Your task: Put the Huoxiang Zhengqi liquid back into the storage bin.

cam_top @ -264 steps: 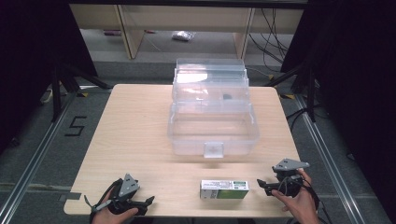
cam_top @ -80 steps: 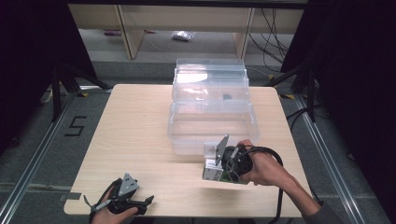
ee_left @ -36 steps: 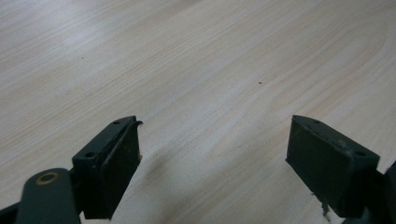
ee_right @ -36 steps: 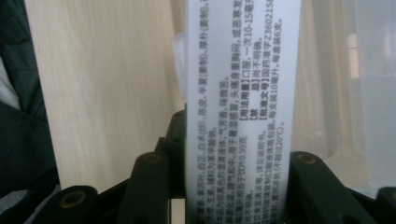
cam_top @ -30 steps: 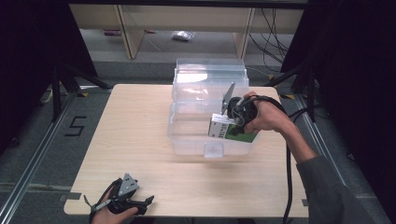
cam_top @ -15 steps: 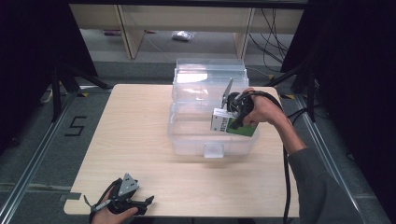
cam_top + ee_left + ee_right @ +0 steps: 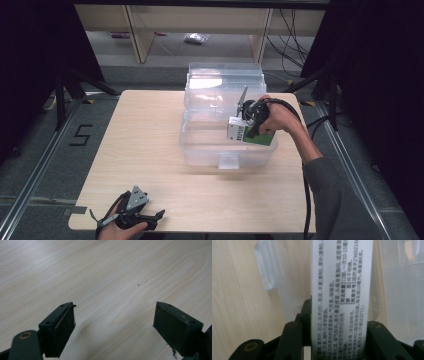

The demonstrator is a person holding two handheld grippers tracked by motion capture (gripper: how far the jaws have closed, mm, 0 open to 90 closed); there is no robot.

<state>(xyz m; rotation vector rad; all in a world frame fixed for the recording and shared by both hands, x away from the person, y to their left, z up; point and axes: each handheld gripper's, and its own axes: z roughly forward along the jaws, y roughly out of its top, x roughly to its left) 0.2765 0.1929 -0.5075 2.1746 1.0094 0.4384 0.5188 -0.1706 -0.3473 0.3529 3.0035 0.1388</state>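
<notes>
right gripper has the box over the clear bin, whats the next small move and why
Probably lower the right gripper a little, straight down into the open clear bin, before letting go. Its fingers are shut on the green and white box, which hangs over the bin's right part rather than resting on its floor. The left gripper sits open, near the table's front edge.

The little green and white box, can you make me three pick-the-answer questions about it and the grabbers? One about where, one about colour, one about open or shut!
1. Where is the green and white cardboard box?
A. Over the clear plastic bin
B. On the floor
C. Under the table

2. What colour is the tabletop?
A. Blue
B. Pale wood
C. Red

3. How is the left gripper?
A. Squeezing the box
B. Open, holding nothing
C. Holding a cup

Answers: A, the right gripper holds it above the bin; B, light wood grain shows; B, its jaws stand apart over bare wood.
</notes>
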